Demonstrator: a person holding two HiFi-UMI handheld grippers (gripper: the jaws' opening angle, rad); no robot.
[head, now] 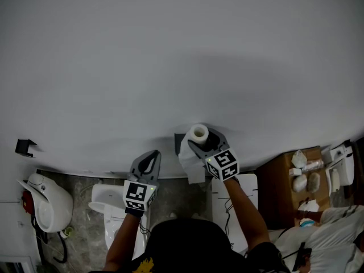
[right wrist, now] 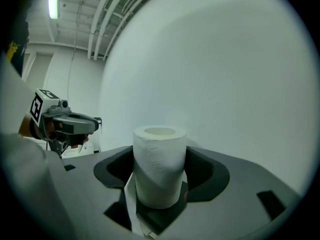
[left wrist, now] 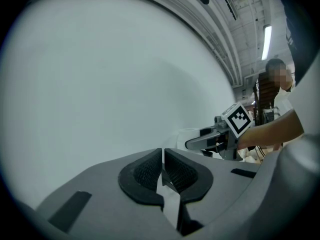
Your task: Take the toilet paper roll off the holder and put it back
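right gripper (head: 199,139) clamped on the toilet paper roll (right wrist: 160,159), one pad against each side; the roll stood upright between the jaws, hollow core facing up. a loose tail of paper (head: 190,164) hung below it. in the head view the roll sat close to the white wall (head: 170,56), just beside a dark fitting (head: 180,142) on that wall; contact between the two could not be made out. left gripper (left wrist: 163,171) was held off to the left, apart from the roll, jaws together with nothing between the pads. below were a toilet (head: 108,206), a urinal (head: 48,201) at far left and a cardboard box (head: 278,192) at right.
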